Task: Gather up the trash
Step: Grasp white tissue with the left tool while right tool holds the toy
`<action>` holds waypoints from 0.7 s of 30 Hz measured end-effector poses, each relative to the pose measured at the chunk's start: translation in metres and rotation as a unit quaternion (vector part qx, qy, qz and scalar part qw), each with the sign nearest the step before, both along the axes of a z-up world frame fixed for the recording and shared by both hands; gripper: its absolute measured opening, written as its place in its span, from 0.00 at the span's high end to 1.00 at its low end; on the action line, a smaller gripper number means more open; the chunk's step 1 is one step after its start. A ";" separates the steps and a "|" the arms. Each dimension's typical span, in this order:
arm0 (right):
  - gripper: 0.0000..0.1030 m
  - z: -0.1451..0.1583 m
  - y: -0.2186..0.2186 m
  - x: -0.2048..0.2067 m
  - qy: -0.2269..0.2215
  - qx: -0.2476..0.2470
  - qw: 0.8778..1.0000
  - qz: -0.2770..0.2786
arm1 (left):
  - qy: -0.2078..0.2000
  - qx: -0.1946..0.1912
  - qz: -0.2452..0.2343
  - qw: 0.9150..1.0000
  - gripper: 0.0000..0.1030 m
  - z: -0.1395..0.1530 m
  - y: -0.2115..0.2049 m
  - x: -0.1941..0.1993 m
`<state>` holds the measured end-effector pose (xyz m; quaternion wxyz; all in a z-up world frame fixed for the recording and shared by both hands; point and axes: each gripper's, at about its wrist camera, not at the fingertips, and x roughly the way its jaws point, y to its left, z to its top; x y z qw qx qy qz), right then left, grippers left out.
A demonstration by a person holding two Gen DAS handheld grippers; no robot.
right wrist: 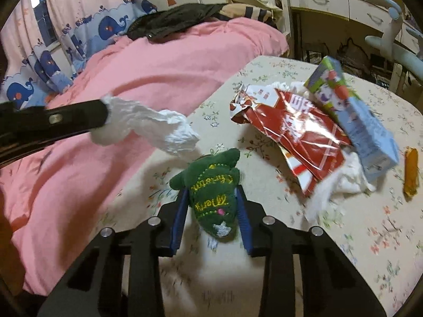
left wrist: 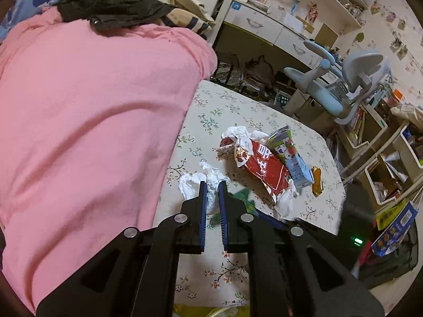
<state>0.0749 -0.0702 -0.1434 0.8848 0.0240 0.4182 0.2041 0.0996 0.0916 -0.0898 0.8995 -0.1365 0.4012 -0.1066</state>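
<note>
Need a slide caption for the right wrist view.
Right gripper closed on green felt toy; left gripper lifts tissue.

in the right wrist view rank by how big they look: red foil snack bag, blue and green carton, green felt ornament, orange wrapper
1. Crumpled red foil snack bag
2. Blue and green drink carton, close behind the bag
3. Green felt ornament, though nearest the camera
4. Small orange wrapper

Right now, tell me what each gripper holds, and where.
Left gripper pinches the crumpled white tissue at one end. Right gripper clamps the green felt ornament across its middle.
</note>
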 end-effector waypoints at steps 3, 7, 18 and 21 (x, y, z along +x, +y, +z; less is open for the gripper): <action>0.66 0.009 -0.012 -0.024 -0.009 0.008 1.000 0.003 | -0.020 0.020 -0.008 1.000 0.91 0.007 -0.008 -0.010; 0.66 0.021 -0.037 -0.057 -0.018 0.013 1.000 -0.003 | -0.045 0.046 -0.020 0.998 0.91 0.017 -0.020 -0.028; 0.66 0.071 -0.094 -0.086 -0.061 0.021 0.997 -0.050 | -0.098 0.085 -0.032 0.991 0.91 0.043 -0.049 -0.064; 0.66 0.075 -0.107 -0.087 -0.069 0.026 0.995 -0.067 | -0.107 0.092 -0.033 0.989 0.91 0.047 -0.054 -0.069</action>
